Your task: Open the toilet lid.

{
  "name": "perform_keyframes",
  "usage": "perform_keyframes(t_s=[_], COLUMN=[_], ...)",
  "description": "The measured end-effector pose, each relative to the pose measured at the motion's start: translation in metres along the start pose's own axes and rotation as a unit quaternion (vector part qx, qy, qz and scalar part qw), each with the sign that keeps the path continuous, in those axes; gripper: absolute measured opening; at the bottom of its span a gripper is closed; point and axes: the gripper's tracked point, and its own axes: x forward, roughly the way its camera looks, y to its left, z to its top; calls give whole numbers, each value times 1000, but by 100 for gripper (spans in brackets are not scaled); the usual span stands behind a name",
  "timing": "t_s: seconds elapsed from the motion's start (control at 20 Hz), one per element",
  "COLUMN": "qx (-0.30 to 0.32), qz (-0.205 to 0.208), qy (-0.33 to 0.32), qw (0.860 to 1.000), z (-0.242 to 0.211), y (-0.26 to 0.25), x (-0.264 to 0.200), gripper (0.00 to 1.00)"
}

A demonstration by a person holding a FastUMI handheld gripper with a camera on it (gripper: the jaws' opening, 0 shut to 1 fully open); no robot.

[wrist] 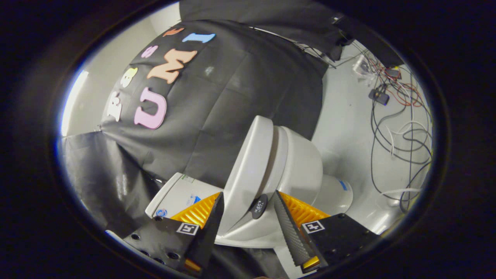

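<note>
Toilet, glossy white ceramic with a rounded bowl (306,162), sits rolled sideways in the tilted gripper view, right at the tool (248,217). Its white plastic lid (248,166) looks parted from the seat and bowl along a dark seam, so judged partly raised, not fully open. Tool is spread wide: black ribbed fingers (288,224) with orange backing stand either side of the lid's near edge, and a small dark round bumper (259,206) sits in the gap. Whether either finger touches the lid, can't tell; no clamp on it.

Step in hand, as judged: swinging the lid up about its hinge. Do it well by keeping one finger flat under the lid rim, following the hinge arc rather than pushing straight, and going slow near the white rectangular tank (182,193) beside the left finger so the lid leans back without slamming.

Bowl interior is hidden, contents unknown. Loose black, white and red cables (399,128) lie on the pale floor (348,116) beyond the toilet
</note>
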Motion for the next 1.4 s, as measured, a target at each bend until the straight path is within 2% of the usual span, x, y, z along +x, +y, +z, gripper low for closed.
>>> perform_keyframes(t_s=[0.15, 0.2, 0.25, 0.35, 0.45, 0.65, 0.75, 0.85, 1.15, 1.4], qx=[48, 53, 50, 92, 89, 94, 74, 60, 17, -17], qz=[-7, -22, -54, -65, -84, -181, -226, -253, -265, -266], qy=[10, 7, 29, 35, 33, 37, 46, 54, 52, 41], qw=[999, 998, 997, 993, 992, 978, 970, 964, 963, 963], z=[-10, -11, -22, -23, -25, -23, -24, -20, -13, -4], y=[-3, -3, -15, -12, -10, -13, -13, -8, 3, 42], x=[16, 22, 27, 28, 30, 29, 25, 21, 22, 20], gripper=[81, 81, 67, 38, 10, 10, 10, 10, 10, 8])
